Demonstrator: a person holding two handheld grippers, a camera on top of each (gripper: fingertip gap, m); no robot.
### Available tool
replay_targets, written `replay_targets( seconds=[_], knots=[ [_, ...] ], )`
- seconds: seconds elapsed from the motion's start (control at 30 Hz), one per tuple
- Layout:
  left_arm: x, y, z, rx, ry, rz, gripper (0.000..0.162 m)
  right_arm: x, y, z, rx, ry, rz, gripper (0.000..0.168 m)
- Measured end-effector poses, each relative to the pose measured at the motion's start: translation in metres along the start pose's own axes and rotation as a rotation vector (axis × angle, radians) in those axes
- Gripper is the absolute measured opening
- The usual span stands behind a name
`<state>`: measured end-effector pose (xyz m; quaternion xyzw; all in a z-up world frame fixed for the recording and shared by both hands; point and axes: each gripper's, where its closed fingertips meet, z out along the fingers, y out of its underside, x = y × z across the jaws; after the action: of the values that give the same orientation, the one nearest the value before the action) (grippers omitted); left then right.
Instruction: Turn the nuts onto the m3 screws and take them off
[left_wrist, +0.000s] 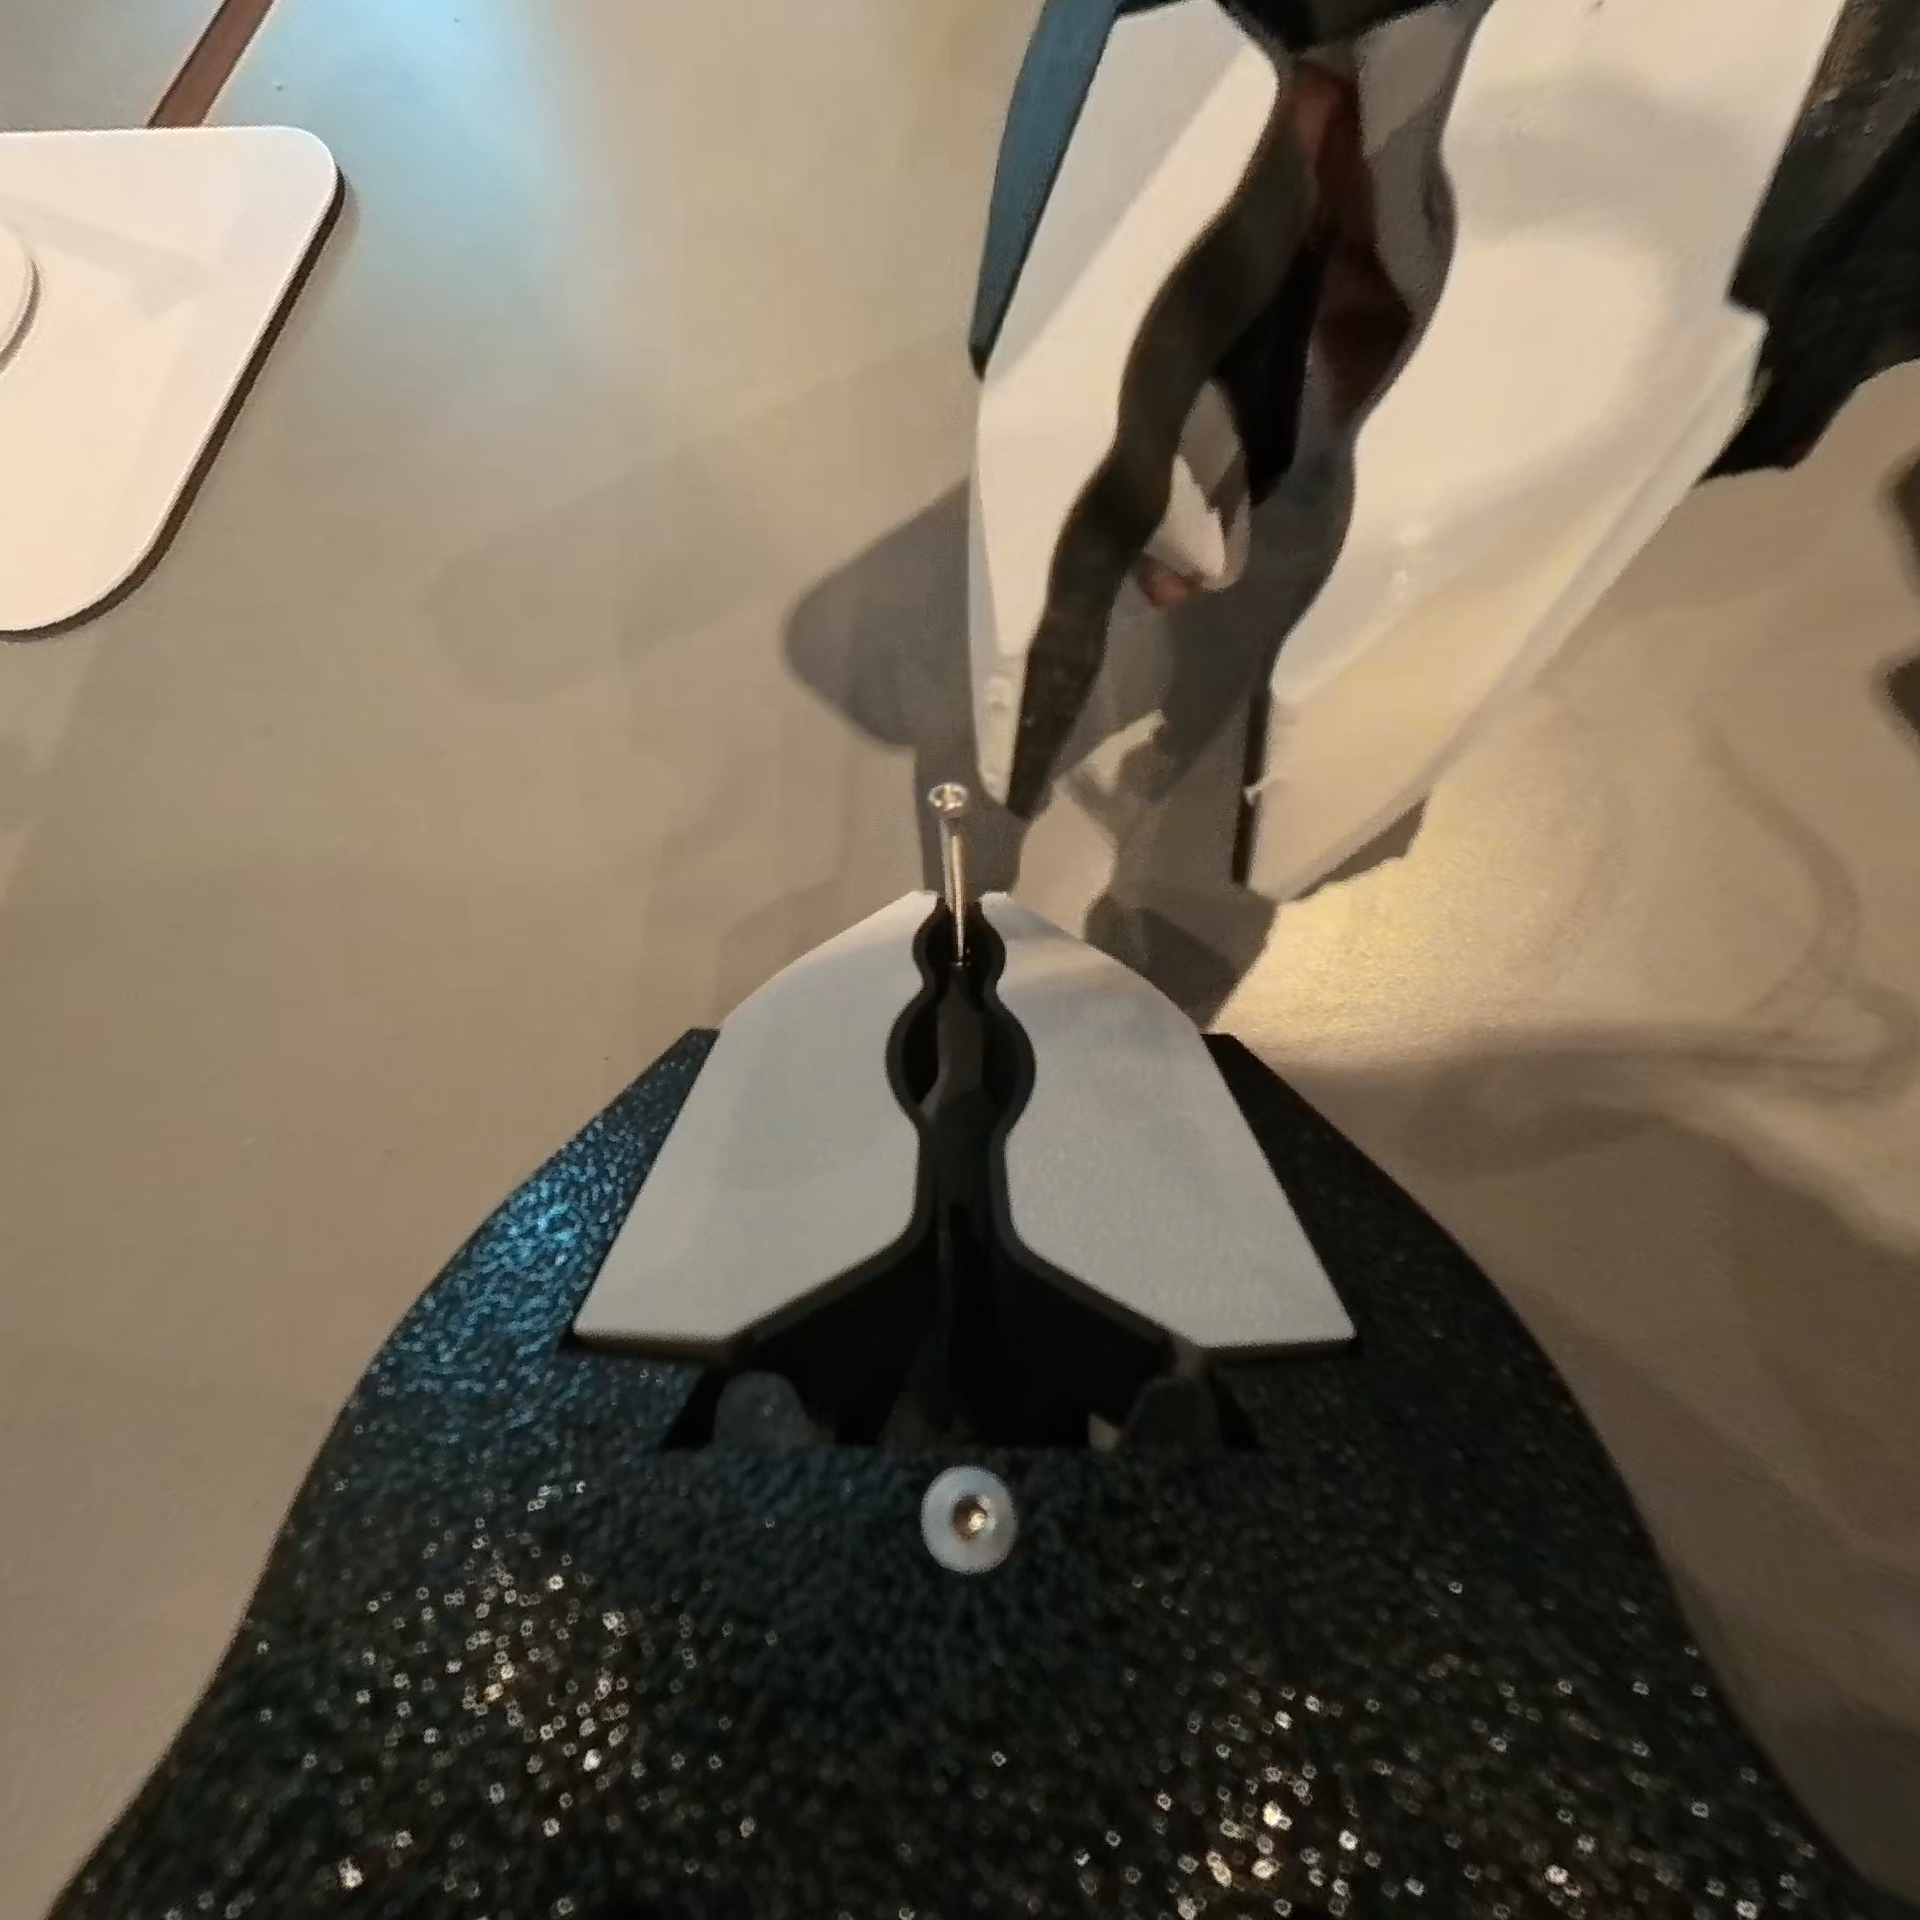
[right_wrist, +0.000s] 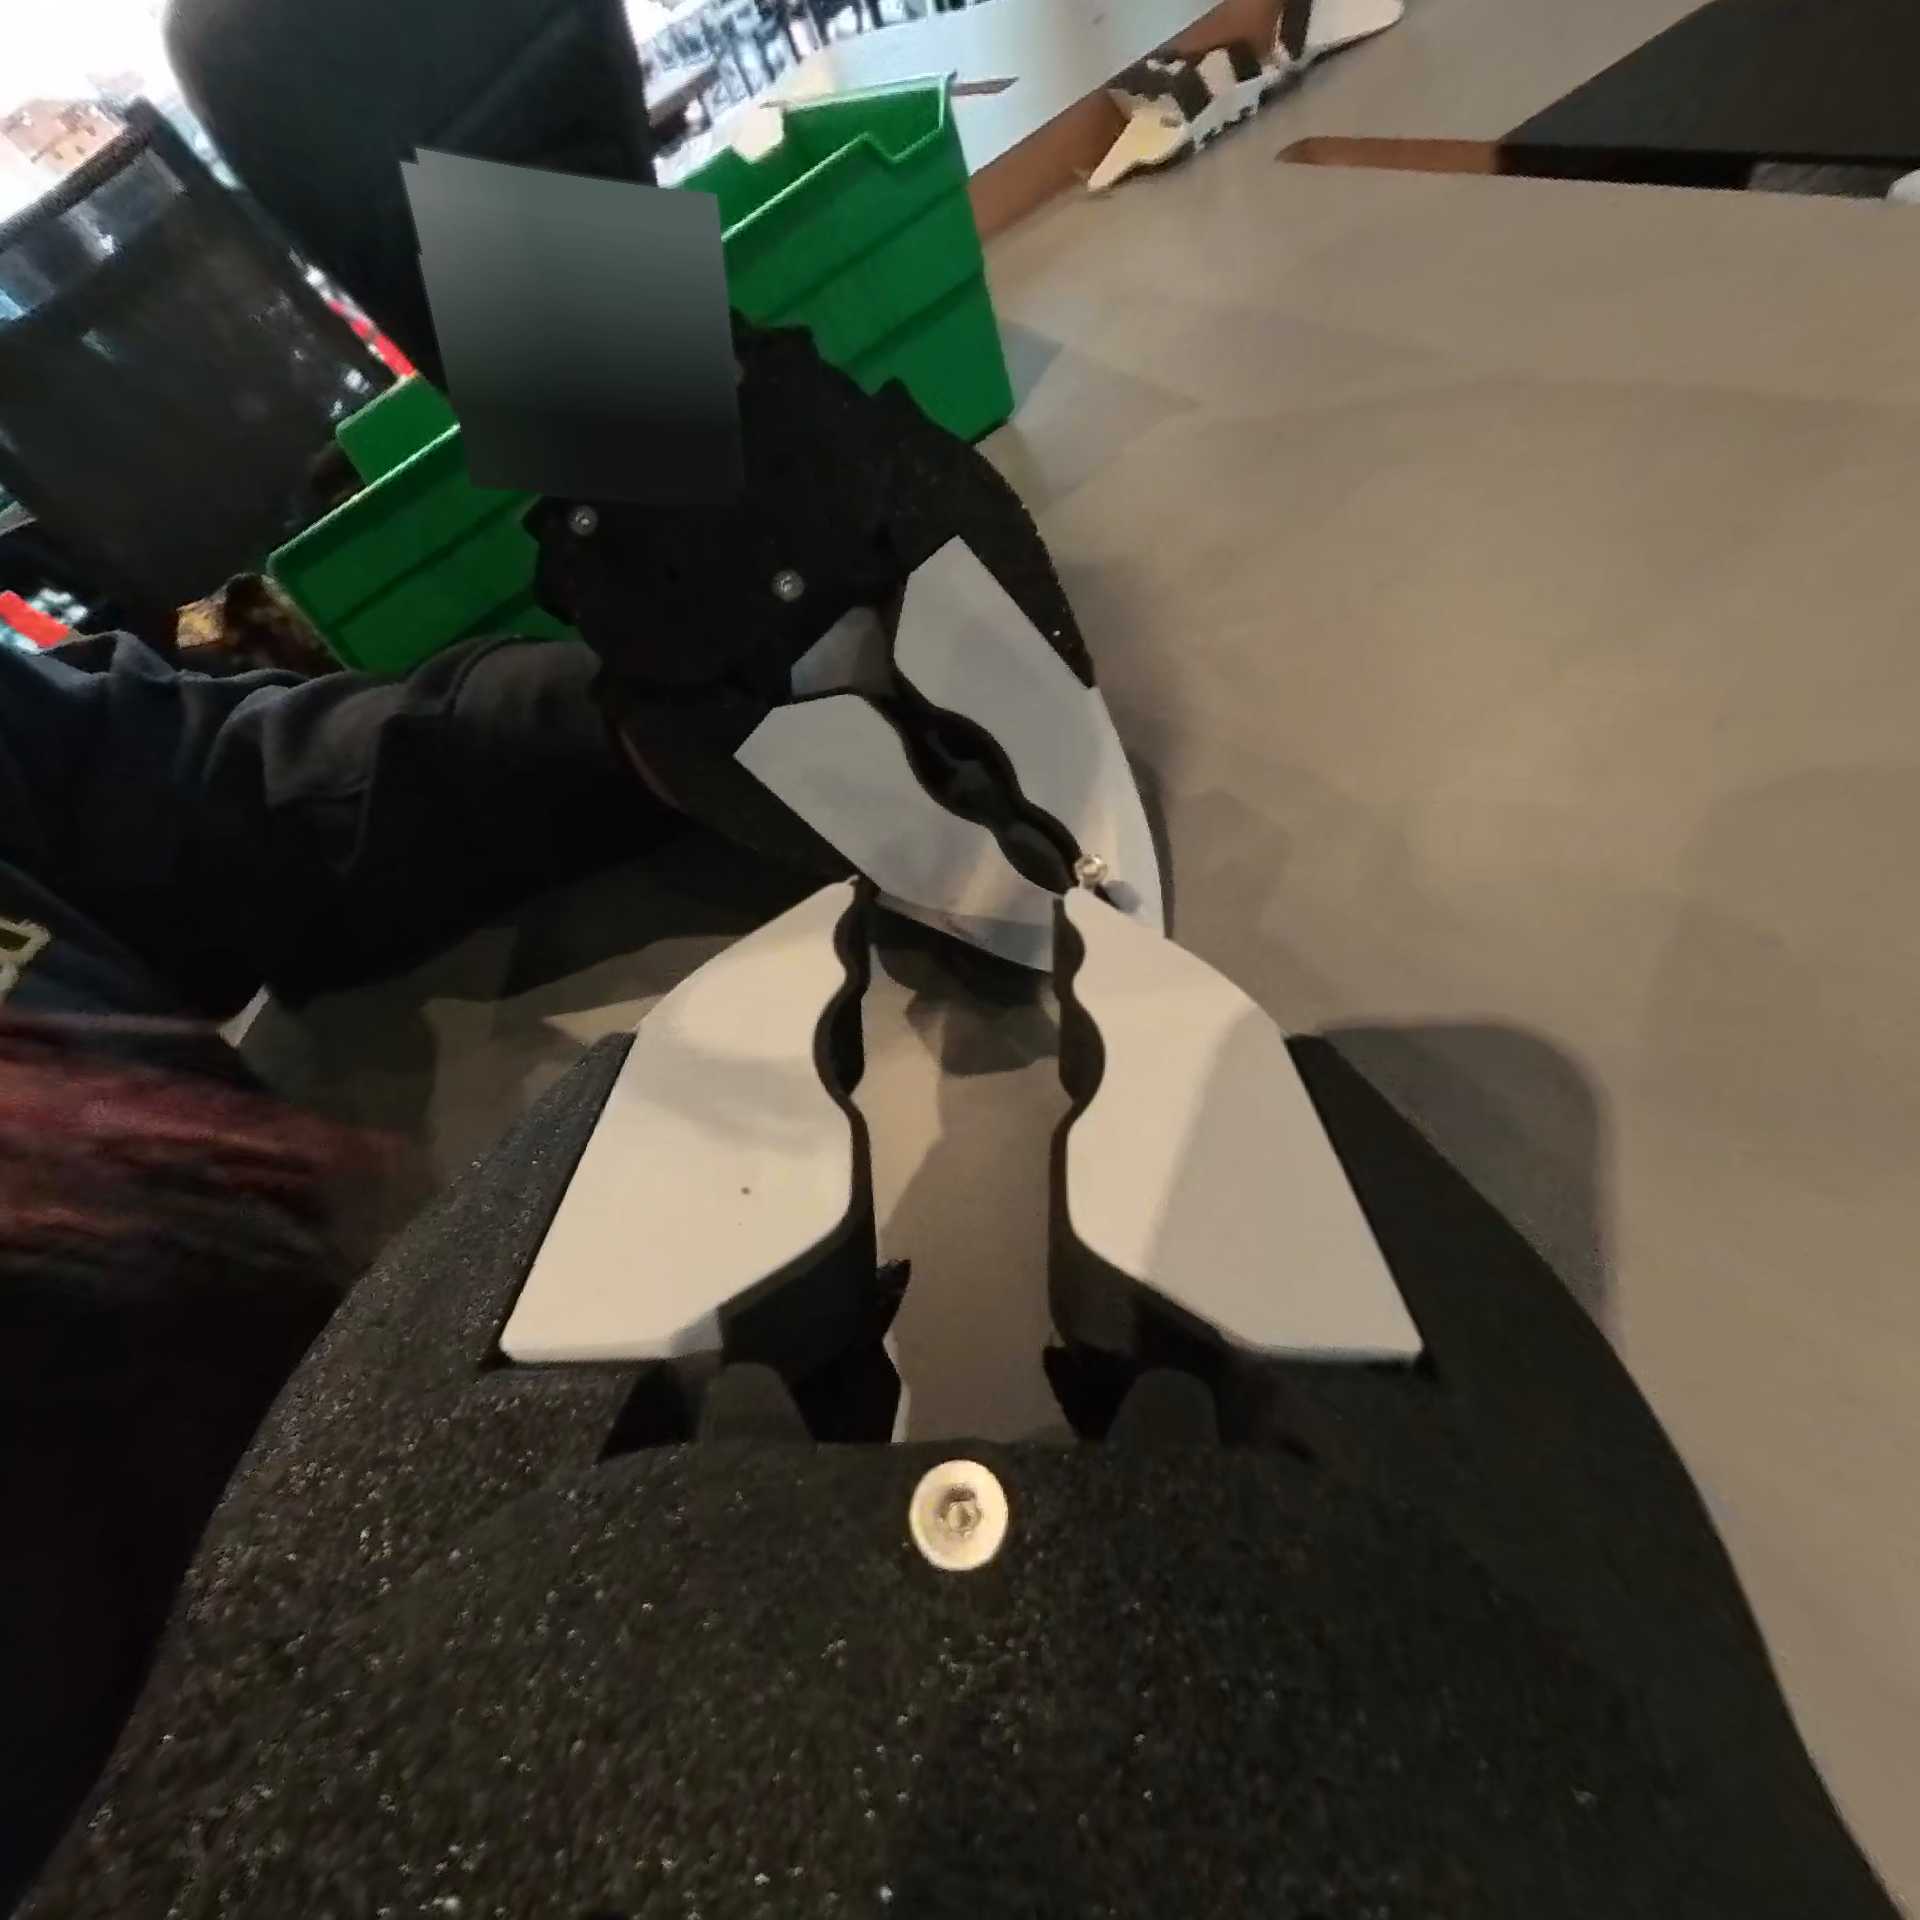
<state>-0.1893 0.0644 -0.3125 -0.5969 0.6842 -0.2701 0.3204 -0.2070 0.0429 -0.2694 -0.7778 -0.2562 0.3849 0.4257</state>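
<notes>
My left gripper is shut on a thin silver m3 screw. The screw sticks out forward past the fingertips, with its head at the far end. My right gripper comes in from the top right, open, with its tips just right of the screw head and slightly blurred. In the right wrist view my right gripper is open and empty. Just beyond it, my left gripper holds the screw at its tips. I see no nut in either view.
A grey table lies under both grippers. A white rounded board sits at its far left. Green plastic bins stand behind the left gripper. A person's dark sleeve reaches in from the left. Spacing between my two grippers at the tips: around 5 cm.
</notes>
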Motion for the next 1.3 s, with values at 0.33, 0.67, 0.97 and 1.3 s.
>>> replay_targets(
  seconds=[0.33,0.67,0.97,1.3],
  knots=[
    [-0.0001,0.0000,0.0000,0.000,-0.001,-0.001,0.002,0.0026,-0.0045,0.0001,0.022,0.032,-0.046,0.033],
    [-0.0003,-0.0002,-0.0001,0.001,-0.002,-0.003,0.002,0.0037,-0.0061,0.0018,0.022,0.043,-0.068,0.033],
    [-0.0002,-0.0001,-0.0001,-0.001,-0.001,-0.004,0.002,0.0068,-0.0080,0.0019,0.031,0.067,-0.072,0.034],
    [-0.0005,-0.0001,0.0000,-0.001,-0.001,-0.009,0.002,0.0067,-0.0089,-0.0029,0.037,0.049,-0.103,0.024]
  ],
)
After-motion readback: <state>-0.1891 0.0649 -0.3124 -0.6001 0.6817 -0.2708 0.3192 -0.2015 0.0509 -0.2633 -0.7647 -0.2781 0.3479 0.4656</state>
